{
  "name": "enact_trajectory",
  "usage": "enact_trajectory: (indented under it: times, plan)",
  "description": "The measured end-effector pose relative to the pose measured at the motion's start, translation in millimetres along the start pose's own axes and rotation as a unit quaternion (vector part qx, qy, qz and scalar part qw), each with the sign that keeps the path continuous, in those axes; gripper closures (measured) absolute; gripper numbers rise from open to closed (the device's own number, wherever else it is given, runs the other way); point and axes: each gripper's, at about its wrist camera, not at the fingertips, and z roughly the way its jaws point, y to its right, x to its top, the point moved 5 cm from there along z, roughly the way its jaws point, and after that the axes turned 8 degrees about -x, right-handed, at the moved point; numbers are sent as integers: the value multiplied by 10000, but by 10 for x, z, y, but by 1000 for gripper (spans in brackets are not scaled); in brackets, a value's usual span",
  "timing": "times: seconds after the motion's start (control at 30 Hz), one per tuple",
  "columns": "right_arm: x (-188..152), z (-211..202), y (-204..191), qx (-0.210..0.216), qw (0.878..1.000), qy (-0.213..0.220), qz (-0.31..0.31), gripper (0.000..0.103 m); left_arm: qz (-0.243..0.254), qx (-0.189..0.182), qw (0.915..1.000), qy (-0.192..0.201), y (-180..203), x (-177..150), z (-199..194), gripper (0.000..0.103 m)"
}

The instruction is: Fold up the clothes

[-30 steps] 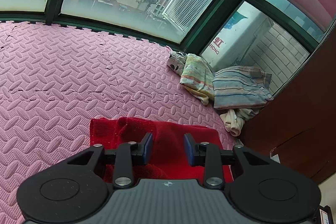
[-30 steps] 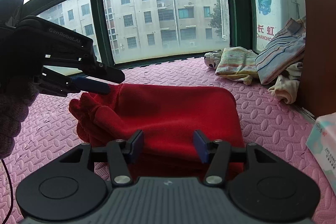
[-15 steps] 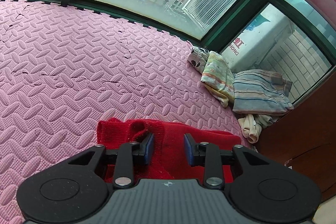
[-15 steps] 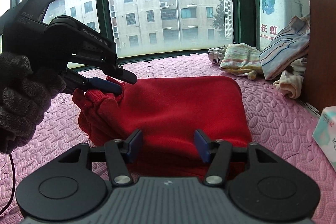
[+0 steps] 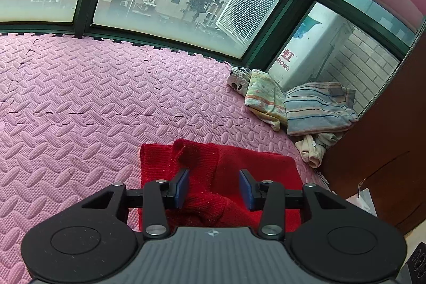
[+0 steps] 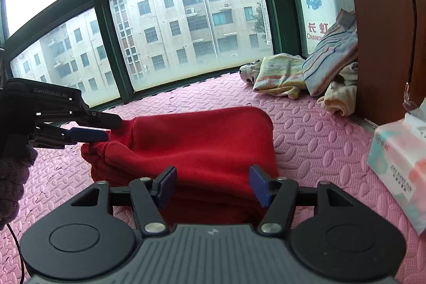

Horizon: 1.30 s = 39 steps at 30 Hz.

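Observation:
A folded red knit garment [image 6: 202, 140] lies on the pink foam mat [image 6: 314, 140]; it also shows in the left wrist view [image 5: 255, 167]. My left gripper [image 5: 214, 186] is open above the garment's bunched left end, with nothing between its pads. In the right wrist view the left gripper [image 6: 107, 128] hovers at the garment's left edge. My right gripper [image 6: 213, 186] is open and empty over the garment's near edge.
A pile of folded clothes, one floral [image 5: 262, 97] and one striped [image 5: 316, 105], lies at the far right by the window. A wooden cabinet [image 6: 388, 25] stands on the right. A tissue pack [image 6: 399, 164] sits at the right by the cabinet.
My left gripper has opened wider and drawn slightly back from the garment's left end. My right gripper has opened a little and stays over the near edge.

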Motion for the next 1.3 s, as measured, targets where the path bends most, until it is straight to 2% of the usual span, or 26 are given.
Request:
enact_trajectory:
  times: [0.2, 0.37, 0.53, 0.63, 0.67, 0.73, 0.87, 1.0, 1.17, 1.3]
  plan:
    - [1, 4, -13, 90, 9999, -68, -63, 39, 270, 401, 9988, -85, -74, -90, 20, 58]
    - [194, -64, 73, 190, 9994, 173, 228, 40, 90, 263, 9996, -2, -114, -93, -108, 57]
    - [130, 147, 77, 198, 9992, -280, 219, 39, 101, 335, 9993, -101, -107, -154, -122, 51]
    - [139, 108, 35, 175, 9996, -209, 81, 39, 164, 366, 9991, -120, -64, -187, -203, 42]
    - [166, 63, 18, 219, 9996, -168, 86, 35, 185, 377, 9990, -127, -50, -198, -230, 39]
    - [193, 0, -1, 220, 9996, -122, 146, 27, 228, 398, 9989, -139, -21, -220, -285, 27]
    - [146, -87, -66, 174, 9998, -81, 87, 13, 444, 515, 9977, -70, 52, -302, -441, 9]
    - [42, -160, -145, 83, 9999, -107, -38, 6, 506, 518, 9974, -46, 89, -406, -583, 1]
    - [-37, -276, -208, 9, 9999, -113, -80, 0, 483, 506, 9975, -89, 102, -559, -719, 0]
    - [-103, -345, -232, -101, 9999, -126, -59, 0, 480, 557, 9972, -123, 99, -677, -817, 0]
